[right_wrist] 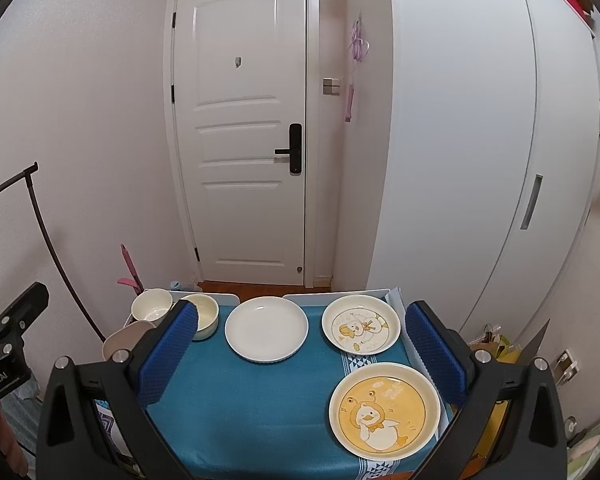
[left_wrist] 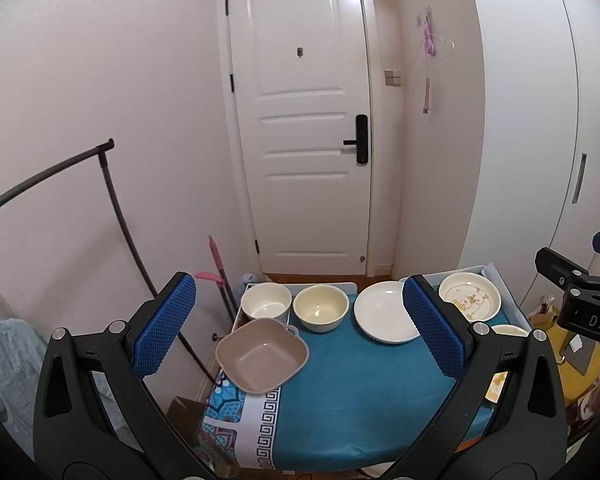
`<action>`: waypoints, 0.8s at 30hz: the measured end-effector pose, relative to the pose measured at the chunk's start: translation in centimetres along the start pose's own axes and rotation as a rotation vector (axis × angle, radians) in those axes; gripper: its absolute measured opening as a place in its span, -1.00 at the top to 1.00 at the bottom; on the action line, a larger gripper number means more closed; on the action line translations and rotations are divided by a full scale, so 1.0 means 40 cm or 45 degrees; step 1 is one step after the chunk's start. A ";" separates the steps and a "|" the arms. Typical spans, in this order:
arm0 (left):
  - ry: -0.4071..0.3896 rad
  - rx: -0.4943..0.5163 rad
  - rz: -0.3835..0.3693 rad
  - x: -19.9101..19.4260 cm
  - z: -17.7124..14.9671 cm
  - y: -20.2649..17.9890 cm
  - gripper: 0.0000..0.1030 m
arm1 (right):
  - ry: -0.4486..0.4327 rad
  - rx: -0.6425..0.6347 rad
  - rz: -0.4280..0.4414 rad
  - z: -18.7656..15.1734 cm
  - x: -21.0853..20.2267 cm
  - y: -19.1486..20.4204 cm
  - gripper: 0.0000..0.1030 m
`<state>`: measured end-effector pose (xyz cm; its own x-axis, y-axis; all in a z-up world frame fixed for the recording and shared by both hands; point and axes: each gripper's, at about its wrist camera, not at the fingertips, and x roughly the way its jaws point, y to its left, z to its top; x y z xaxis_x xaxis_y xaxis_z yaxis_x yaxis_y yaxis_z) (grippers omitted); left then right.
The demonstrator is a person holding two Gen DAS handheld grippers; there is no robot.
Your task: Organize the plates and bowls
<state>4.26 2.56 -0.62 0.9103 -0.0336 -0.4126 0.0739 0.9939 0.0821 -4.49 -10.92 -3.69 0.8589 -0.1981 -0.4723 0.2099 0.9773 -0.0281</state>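
**Surface and Material Findings**

The table (right_wrist: 240,420) is covered in teal woven cloth, matt, with a printed patterned border. The white plate (right_wrist: 266,334) looks like glazed ceramic — smooth, glossy. The two duck plates (right_wrist: 384,410) carry the same glaze over printed figures. The cream bowl (left_wrist: 320,307) and white bowl (left_wrist: 266,301) have a smooth, faintly shiny finish. The square tan bowl (left_wrist: 262,354) looks like matt plastic. Left gripper (left_wrist: 300,328) and right gripper (right_wrist: 300,352): black matt plastic frames, bright metal screws, fingers faced in blue pads (left_wrist: 166,324) — rough, dimpled rubber-like texture. The door (left_wrist: 300,120) is painted white, satin sheen.
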 end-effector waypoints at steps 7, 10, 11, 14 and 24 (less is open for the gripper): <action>0.004 0.064 -0.068 0.070 0.030 -0.032 -1.00 | 0.017 0.002 -0.019 -0.004 0.037 -0.012 -1.00; 0.068 0.111 -0.135 0.148 0.018 -0.063 -1.00 | 0.075 0.027 -0.058 -0.046 0.079 -0.050 -1.00; 0.096 0.122 -0.164 0.168 0.010 -0.073 -1.00 | 0.093 0.045 -0.067 -0.064 0.094 -0.065 -1.00; 0.236 0.174 -0.256 0.266 -0.043 -0.127 -1.00 | 0.198 0.133 -0.112 -0.148 0.151 -0.133 -1.00; 0.719 0.284 -0.629 0.508 -0.276 -0.414 -0.99 | 0.507 0.404 -0.135 -0.393 0.262 -0.389 -0.99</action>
<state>17.04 -13.40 -20.40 0.4095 -0.3484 -0.8431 0.5512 0.8309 -0.0756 -6.11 -27.03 -22.04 0.5936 -0.1904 -0.7819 0.4705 0.8704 0.1452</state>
